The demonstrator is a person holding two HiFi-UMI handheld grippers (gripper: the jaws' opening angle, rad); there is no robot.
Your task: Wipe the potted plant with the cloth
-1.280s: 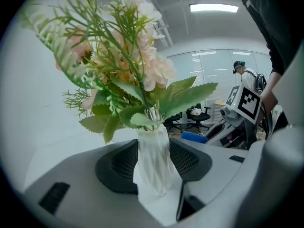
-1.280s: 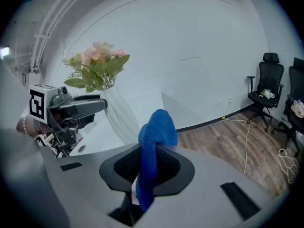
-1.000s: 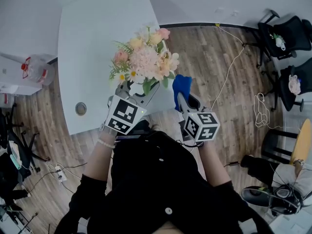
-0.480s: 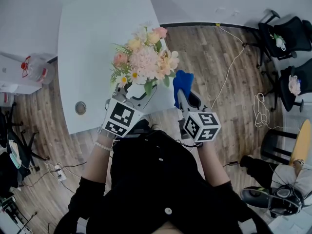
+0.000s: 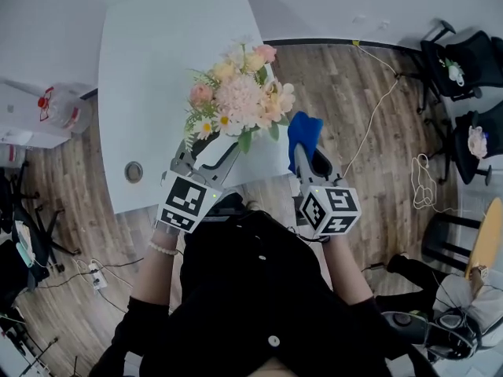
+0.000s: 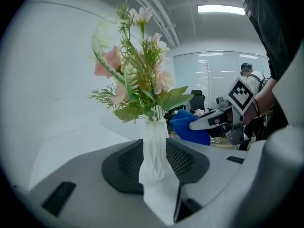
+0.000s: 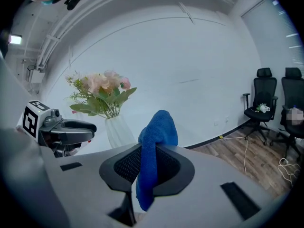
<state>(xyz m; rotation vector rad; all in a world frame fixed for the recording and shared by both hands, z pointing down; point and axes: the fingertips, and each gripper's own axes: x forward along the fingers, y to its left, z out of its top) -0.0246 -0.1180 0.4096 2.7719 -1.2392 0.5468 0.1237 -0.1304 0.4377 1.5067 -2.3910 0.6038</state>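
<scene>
Two grips live: left gripper, jaws just closing, pinches the vase at the desk's near edge, right gripper is clamped on the blue cloth; a sideways wipe could lever the top-heavy flowers out of that pinch.

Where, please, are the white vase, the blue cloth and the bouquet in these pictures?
white vase (image 6: 154,148): left gripper view, on its faceted body.
blue cloth (image 7: 159,127): right gripper view, on its upper fold.
bouquet (image 5: 240,96): head view, on the large pale pink bloom.
</scene>
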